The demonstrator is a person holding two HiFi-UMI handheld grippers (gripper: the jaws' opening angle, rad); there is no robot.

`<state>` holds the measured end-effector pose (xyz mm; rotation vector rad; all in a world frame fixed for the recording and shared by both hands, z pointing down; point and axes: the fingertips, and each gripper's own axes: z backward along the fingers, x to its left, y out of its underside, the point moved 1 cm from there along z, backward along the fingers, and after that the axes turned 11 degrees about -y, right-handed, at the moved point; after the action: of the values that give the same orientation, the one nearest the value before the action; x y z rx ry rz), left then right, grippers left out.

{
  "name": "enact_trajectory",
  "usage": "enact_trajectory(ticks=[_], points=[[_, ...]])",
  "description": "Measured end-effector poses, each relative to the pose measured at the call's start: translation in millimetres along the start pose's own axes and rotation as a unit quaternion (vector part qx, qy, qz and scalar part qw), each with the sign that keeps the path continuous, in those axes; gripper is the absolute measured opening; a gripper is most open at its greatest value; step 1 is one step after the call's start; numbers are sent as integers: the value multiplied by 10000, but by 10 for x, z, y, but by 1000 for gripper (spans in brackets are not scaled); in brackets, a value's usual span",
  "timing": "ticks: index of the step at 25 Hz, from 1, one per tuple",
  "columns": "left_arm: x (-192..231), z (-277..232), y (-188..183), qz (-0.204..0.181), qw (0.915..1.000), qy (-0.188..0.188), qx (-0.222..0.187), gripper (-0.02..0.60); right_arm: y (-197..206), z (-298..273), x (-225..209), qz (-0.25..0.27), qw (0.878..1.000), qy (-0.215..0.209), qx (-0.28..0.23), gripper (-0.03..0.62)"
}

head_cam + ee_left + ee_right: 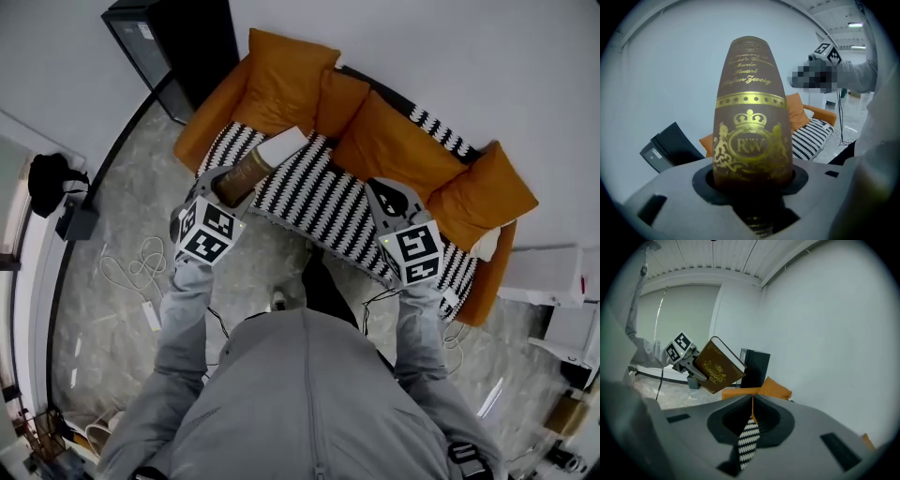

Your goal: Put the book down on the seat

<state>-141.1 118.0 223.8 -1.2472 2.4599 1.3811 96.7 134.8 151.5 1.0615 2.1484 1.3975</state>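
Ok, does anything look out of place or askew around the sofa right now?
Only the book: it hangs tilted in the left gripper over the striped seat, not lying flat yet. White cables also sprawl loose on the floor.

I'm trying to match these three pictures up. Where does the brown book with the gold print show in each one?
Head view: the book is left of centre, near the left end of the orange sofa.
Left gripper view: it fills the middle, with its gold crest facing the camera.
Right gripper view: it is left of centre, tilted, against the far wall.
Shared landmark: the orange sofa, also seen at and.
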Motion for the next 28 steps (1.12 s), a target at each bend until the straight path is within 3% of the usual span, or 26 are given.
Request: enact_trajectory(ticks=[16,28], points=[[96,-1253,67,273,9971,452,546,242,466,-917,-898,-389,9983,-286,338,31],[-75,-2032,104,748,9899,933,767,242,972,-1497,-1236,-862,9923,-628,627,31]])
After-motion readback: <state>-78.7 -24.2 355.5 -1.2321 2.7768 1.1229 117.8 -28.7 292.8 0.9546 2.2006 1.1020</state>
